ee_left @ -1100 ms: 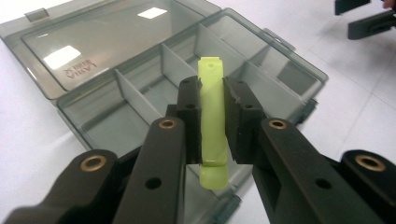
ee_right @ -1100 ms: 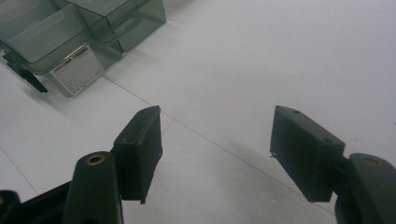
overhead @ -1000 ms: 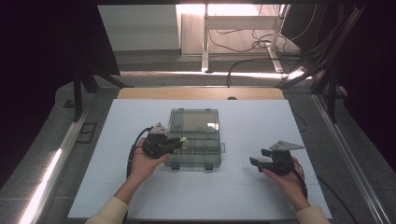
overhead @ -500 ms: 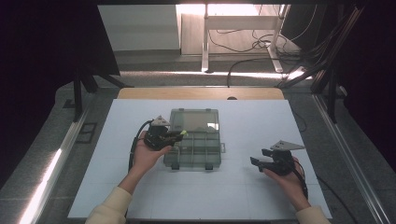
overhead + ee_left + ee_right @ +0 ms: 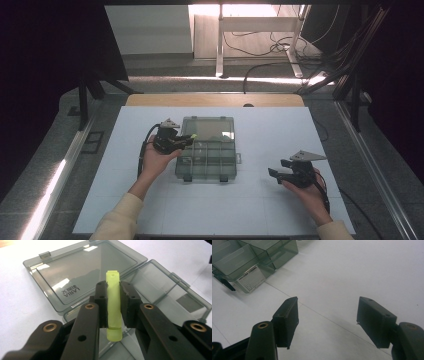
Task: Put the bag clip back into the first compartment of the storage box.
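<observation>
A smoky clear plastic organiser box (image 5: pixel 210 155) lies open at the middle of the white table, its lid (image 5: pixel 208 128) folded back on the far side. My left gripper (image 5: pixel 186 140) hovers over the box's left part, shut on a small yellow-green plastic piece (image 5: pixel 192 136). In the left gripper view that piece (image 5: pixel 113 302) stands upright between the two black pads (image 5: pixel 101 302), above the lid (image 5: pixel 82 277) and the compartments (image 5: pixel 162 295). My right gripper (image 5: pixel 274 172) rests low at the right of the box, open and holding nothing (image 5: pixel 327 322).
The white table top (image 5: pixel 260 210) reaches out on every side of the box. A labelled corner of the box (image 5: pixel 252 275) lies to the upper left in the right gripper view. Dark frame posts (image 5: pixel 350 75) and cables (image 5: pixel 260 45) stand beyond the far edge.
My left gripper has carried the yellow-green piece away from me, from the box's near left part to its far left part. The right gripper has stayed where it was.
</observation>
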A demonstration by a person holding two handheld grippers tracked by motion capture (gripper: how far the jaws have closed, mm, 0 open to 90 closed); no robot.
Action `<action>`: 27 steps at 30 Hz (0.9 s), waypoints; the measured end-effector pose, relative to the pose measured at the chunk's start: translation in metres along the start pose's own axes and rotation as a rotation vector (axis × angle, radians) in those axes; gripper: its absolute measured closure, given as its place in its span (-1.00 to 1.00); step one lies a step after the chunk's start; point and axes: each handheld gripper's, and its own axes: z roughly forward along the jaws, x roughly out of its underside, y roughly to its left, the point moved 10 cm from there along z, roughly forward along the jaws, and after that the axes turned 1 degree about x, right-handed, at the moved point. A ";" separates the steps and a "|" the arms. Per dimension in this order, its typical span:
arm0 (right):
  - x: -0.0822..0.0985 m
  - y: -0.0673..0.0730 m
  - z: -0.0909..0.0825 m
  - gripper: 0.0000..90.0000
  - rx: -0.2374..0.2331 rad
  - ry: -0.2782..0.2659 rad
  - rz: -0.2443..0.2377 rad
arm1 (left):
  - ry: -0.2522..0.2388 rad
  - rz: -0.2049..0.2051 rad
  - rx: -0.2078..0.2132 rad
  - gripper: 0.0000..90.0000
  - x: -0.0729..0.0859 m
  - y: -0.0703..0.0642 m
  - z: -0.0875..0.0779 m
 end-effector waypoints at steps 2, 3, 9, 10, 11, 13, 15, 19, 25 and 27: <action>0.000 0.000 0.000 -0.25 0.000 -0.001 -0.002 | 0.000 -0.010 -0.003 0.73 0.001 0.003 0.002; 0.000 0.000 0.000 -0.25 0.001 0.000 -0.002 | 0.002 -0.014 -0.004 0.73 0.002 0.005 0.002; 0.000 0.000 0.000 -0.25 0.001 0.002 0.000 | 0.005 -0.034 -0.011 0.73 0.005 0.012 0.003; 0.000 0.000 0.000 -0.25 0.001 0.002 0.000 | 0.005 -0.032 -0.011 0.73 0.005 0.013 0.004; 0.001 0.000 0.000 -0.26 0.001 0.002 0.000 | 0.005 -0.034 -0.011 0.73 0.005 0.013 0.004; 0.001 0.000 0.000 -0.26 0.001 0.002 0.000 | 0.007 -0.036 -0.012 0.73 0.006 0.013 0.004; 0.001 0.000 0.000 -0.26 -0.001 0.002 -0.002 | 0.009 -0.036 -0.013 0.73 0.006 0.013 0.004; 0.001 0.000 0.000 -0.26 -0.002 0.004 -0.002 | 0.012 -0.033 -0.015 0.73 0.007 0.014 0.004; 0.001 0.000 0.001 -0.26 -0.002 0.006 -0.005 | 0.015 -0.035 -0.017 0.73 0.010 0.014 0.003; 0.001 0.000 0.001 -0.26 -0.002 0.006 -0.005 | 0.021 -0.034 -0.020 0.72 0.012 0.015 0.004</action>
